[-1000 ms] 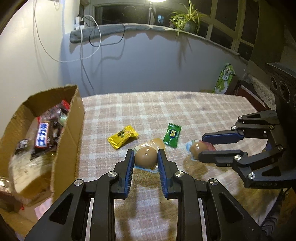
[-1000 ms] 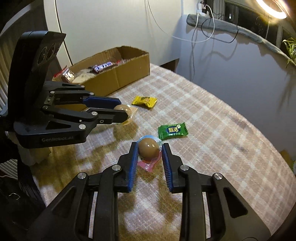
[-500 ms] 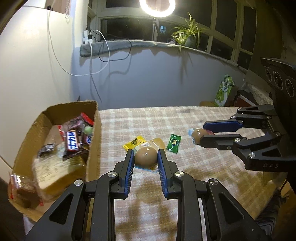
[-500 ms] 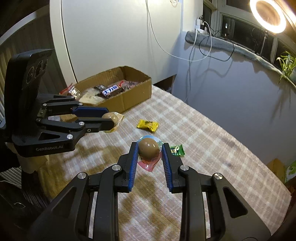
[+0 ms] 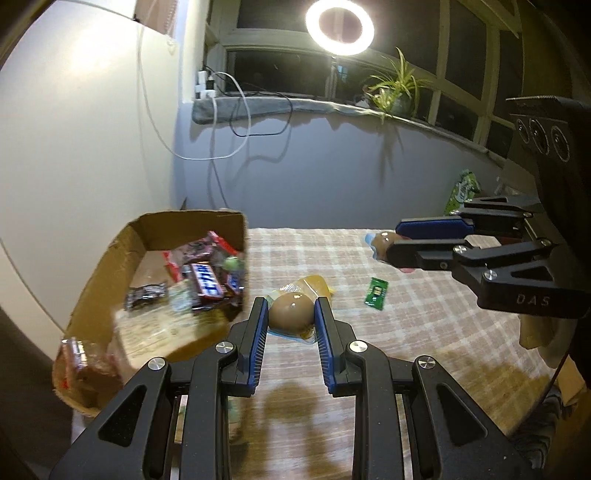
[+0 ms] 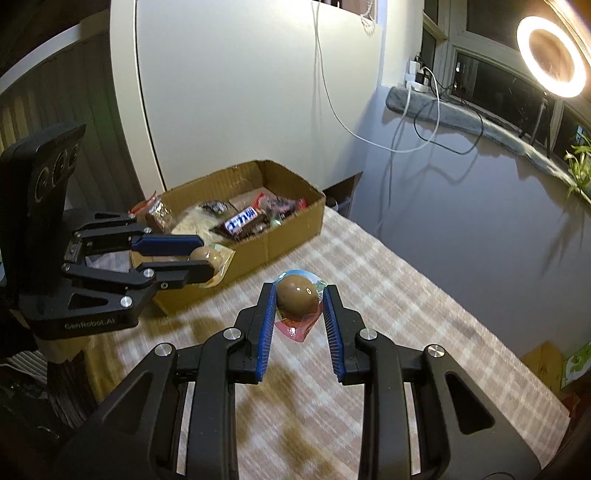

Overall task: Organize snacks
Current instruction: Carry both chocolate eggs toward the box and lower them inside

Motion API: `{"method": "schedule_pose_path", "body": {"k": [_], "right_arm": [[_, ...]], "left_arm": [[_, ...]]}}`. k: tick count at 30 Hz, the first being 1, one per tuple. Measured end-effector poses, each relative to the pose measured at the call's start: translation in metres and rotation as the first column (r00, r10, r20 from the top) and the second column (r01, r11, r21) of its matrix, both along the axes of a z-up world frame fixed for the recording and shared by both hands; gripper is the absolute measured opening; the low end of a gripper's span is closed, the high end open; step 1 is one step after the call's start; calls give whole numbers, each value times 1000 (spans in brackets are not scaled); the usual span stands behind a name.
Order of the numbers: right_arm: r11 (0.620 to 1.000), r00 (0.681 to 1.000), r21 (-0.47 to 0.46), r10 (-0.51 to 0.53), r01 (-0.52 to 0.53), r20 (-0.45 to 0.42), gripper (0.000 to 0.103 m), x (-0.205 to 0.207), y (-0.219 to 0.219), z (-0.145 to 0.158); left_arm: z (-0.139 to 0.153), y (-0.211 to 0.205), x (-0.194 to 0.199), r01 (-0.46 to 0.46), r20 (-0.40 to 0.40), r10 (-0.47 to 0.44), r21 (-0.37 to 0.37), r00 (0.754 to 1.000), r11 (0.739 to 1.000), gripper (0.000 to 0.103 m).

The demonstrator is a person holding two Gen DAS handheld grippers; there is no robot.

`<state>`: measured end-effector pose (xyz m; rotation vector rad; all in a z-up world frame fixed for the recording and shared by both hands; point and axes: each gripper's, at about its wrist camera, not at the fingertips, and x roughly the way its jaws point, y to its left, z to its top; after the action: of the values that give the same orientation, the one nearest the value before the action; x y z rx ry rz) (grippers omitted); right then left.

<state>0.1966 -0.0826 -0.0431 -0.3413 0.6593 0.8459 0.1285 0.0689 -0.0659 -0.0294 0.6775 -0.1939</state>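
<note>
My left gripper [image 5: 290, 314] is shut on a packaged brown egg in a yellow-edged wrapper [image 5: 290, 313], held above the checked tablecloth [image 5: 424, 332] beside the cardboard box [image 5: 110, 266]. My right gripper [image 6: 298, 297] is shut on a second packaged brown egg with a blue and pink wrapper [image 6: 297, 294], also held in the air. Each gripper shows in the other's view: the right gripper [image 5: 384, 245] at the right, the left gripper [image 6: 210, 260] close to the box [image 6: 291, 229]. A green candy packet [image 5: 376, 294] lies on the cloth.
The box holds several snacks, among them a chocolate bar [image 5: 207, 282] and a pale bread pack [image 5: 162, 332]. A wall with hanging cables [image 5: 221, 122] stands behind the table. A ring light [image 5: 340, 27] and a potted plant [image 5: 395, 92] are at the window sill.
Both grippers have risen from the table with their eggs and swung left towards the box. The yellow candy packet that lay near the left egg is now hidden from view.
</note>
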Motion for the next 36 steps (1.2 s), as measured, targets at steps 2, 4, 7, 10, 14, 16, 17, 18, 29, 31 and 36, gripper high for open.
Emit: {"method": "schedule_pose_path", "body": {"k": [2,4,7,10,14,16,17,18,29,31,36], "right_arm": [[1000,1000,0,9,-9,5,27,2,11,3],[1000,1000,-1,15,-15,11,27,4,20,4],[1000,1000,-1,27,-27,12,27,10,40,7],[999,999,-3,38,-38,9,27,16,56,8],[998,998,-8,56,-56,-1,27,23,77,6],[998,998,-7,61,-61,-7,27,26,88,4],[998,998,-8,63,-63,-10,27,27,93,3],[998,998,-8,66,-66,-13,27,29,98,2],[997,995,-7,82,-83,-55,27,53,144,-12],[996,995,-12,84,-84,-61,27,54,148,-16],[996,994,-23,81,-83,-74,28,61,156,-23]], "left_arm": [[1,8,-1,-14,4,14,-1,1000,1000,24],[2,17,-2,-31,8,31,0,999,1000,24],[1,32,-3,-61,10,61,0,998,998,24],[0,47,-3,-90,8,90,-1,996,996,24],[-1,62,-3,-122,6,122,5,993,993,24],[-3,70,-3,-136,5,136,7,991,991,24],[-3,73,-2,-143,4,143,7,990,990,24],[-4,77,-1,-151,2,151,6,989,989,24],[-12,101,11,-200,-8,200,7,980,980,24],[-14,103,12,-204,-11,204,6,979,979,24],[-16,107,14,-213,-13,213,6,977,977,25]]}}
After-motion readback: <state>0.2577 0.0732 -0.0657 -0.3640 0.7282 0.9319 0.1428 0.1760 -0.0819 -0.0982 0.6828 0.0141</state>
